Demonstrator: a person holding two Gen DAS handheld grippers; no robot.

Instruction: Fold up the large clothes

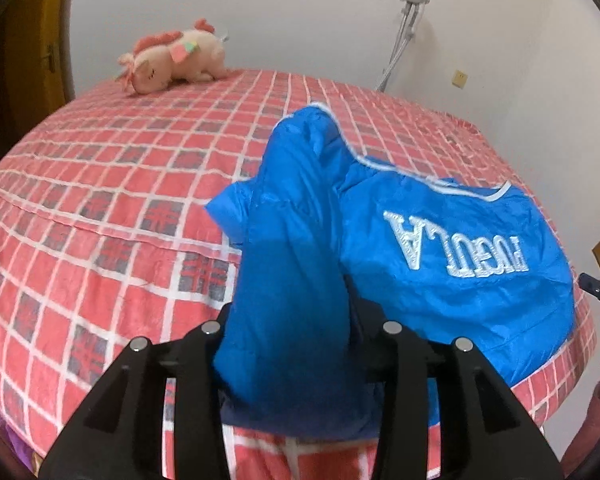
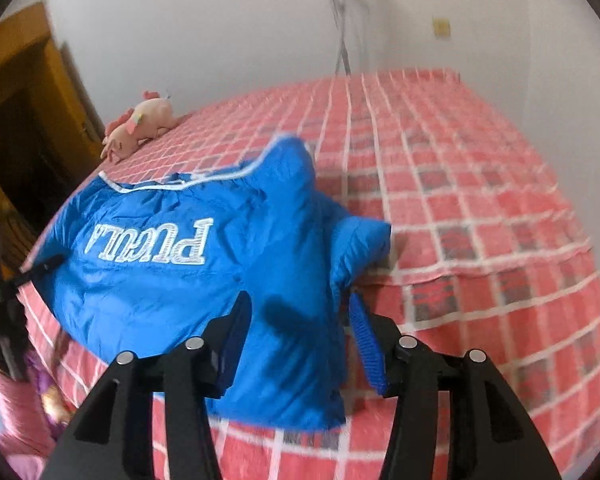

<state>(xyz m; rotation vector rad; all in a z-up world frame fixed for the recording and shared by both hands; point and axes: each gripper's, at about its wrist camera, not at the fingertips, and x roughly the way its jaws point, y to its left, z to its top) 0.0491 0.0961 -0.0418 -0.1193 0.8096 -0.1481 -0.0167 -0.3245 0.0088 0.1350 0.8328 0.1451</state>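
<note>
A blue padded jacket [image 1: 460, 288] with white lettering lies on the red checked bed cover [image 1: 100, 200], near its front edge. One blue sleeve [image 1: 292, 260] is laid up over the jacket, and its end sits between the fingers of my left gripper [image 1: 290, 320]. It hides the pads, and the jaws stand apart around it. In the right wrist view the jacket [image 2: 160, 300] spreads to the left. My right gripper [image 2: 300, 320] hovers open over the jacket's other sleeve [image 2: 300, 360], blue pads clear of the cloth. Each gripper shows at the edge of the other's view.
A pink plush toy [image 1: 172, 60] lies at the far left of the bed by the wall. A grey metal stand [image 1: 404, 36] leans against the back wall. A wooden door [image 2: 16, 92] is at the left. A person's pink sleeve [image 2: 12, 400] is at the bed's front.
</note>
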